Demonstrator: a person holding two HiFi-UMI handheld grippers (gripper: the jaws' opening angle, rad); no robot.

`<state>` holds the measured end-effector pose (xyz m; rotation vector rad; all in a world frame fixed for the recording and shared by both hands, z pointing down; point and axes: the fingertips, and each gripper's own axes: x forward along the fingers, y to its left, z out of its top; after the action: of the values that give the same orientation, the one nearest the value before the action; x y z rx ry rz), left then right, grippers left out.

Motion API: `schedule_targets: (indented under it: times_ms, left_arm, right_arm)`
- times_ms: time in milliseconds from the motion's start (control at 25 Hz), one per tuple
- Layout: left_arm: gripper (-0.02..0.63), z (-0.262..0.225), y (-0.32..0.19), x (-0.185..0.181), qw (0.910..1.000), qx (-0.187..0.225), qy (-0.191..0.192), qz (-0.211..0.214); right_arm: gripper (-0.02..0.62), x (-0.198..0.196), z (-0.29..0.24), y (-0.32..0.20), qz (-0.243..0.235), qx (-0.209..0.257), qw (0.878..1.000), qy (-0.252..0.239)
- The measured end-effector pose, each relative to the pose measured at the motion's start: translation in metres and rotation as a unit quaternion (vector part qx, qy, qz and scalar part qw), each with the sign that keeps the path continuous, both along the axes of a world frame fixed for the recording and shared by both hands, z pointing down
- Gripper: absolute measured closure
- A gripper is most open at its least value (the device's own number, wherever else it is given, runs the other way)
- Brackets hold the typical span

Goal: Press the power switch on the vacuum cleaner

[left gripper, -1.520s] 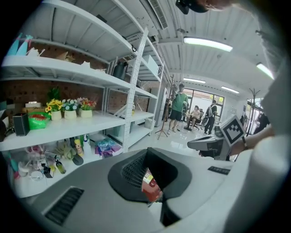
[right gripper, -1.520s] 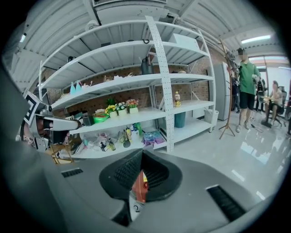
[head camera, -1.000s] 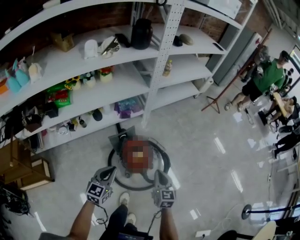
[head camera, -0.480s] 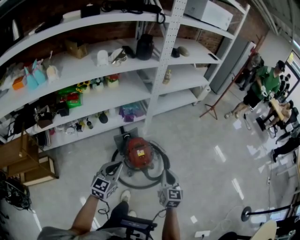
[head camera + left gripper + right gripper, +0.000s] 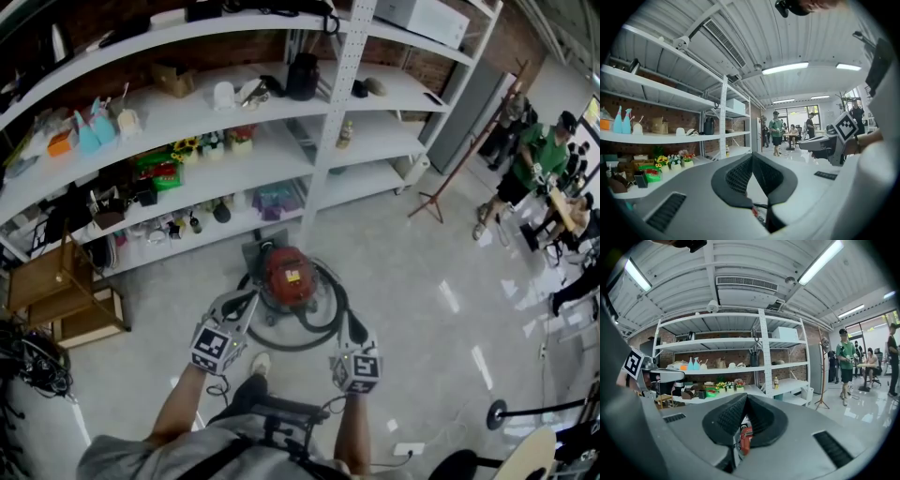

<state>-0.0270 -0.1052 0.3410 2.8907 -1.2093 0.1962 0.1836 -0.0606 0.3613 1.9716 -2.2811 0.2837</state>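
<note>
The red vacuum cleaner (image 5: 288,275) stands on the grey floor in front of the shelves, its dark hose (image 5: 319,328) looped around it. In the head view my left gripper (image 5: 246,300) hovers at the vacuum's near left, and my right gripper (image 5: 356,326) hangs at its near right, over the hose. Both are held above the floor and apart from the vacuum. The left gripper (image 5: 752,155) is shut, with nothing between its pads. The right gripper (image 5: 746,397) is also shut; a strip of the red vacuum (image 5: 745,439) shows below its pads. The power switch cannot be made out.
A white shelf rack (image 5: 328,159) full of small items runs behind the vacuum. Wooden crates (image 5: 56,291) sit at the left. A wooden stand (image 5: 459,178) and several people (image 5: 530,164) are at the far right. A round floor base (image 5: 497,412) lies near right.
The head view has swung, so the vacuum and both grippers sit higher and further right in the frame. Both grippers stay shut at about the same distance from the vacuum.
</note>
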Motion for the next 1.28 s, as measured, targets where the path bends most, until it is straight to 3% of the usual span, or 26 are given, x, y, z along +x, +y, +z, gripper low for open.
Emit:
schedule_targets:
  times_ms: [480, 1280]
  left_arm:
    - [0.598, -0.013, 0.043, -0.009, 0.9996, 0.017, -0.002, -0.023]
    - [0.598, -0.017, 0.042, -0.018, 0.9991, 0.027, 0.000, -0.034]
  right_arm:
    - [0.584, -0.002, -0.013, 0.047, -0.001, 0.011, 1.000, -0.002]
    - [0.584, -0.021, -0.010, 0.043, -0.023, 0.016, 1.000, 0.010]
